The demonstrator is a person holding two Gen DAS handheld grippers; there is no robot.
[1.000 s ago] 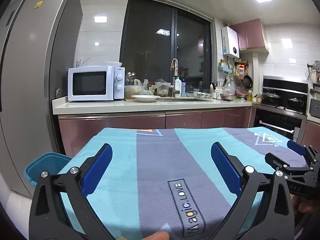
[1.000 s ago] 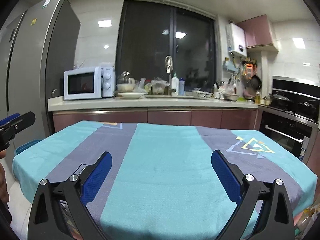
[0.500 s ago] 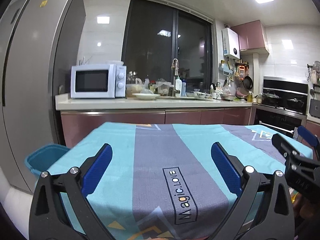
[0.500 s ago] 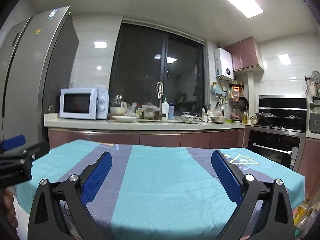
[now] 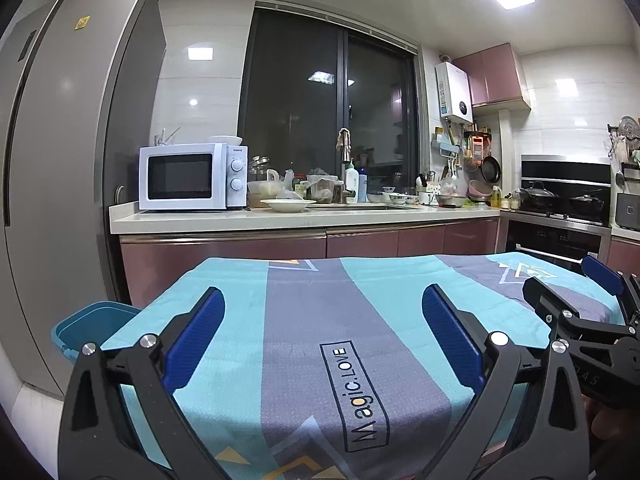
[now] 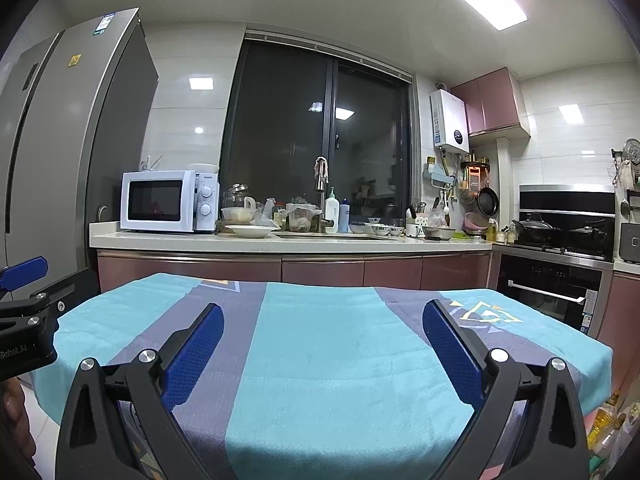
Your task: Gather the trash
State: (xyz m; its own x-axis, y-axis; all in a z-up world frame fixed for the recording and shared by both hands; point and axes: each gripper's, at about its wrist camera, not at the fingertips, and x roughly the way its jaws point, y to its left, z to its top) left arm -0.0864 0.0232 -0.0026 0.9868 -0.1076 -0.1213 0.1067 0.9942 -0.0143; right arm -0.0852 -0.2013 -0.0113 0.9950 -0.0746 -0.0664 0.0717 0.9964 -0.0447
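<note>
Ahead of both spread, empty grippers, left gripper (image 5: 322, 334) and right gripper (image 6: 322, 350), bench (image 6: 340, 360) shows no trash, so handling unjudgeable.

Matt woven cloth (image 5: 304, 320) on table, brushed-metal fridge (image 5: 60, 160), glossy plastic microwave (image 5: 192, 176), teal plastic bin (image 5: 92, 324)

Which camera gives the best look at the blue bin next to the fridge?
The left wrist view. The blue bin shows there at the table's left corner, beside the fridge, with its rim and part of its inside visible. In the right wrist view the bin is not visible; the left gripper fills that edge.
</note>
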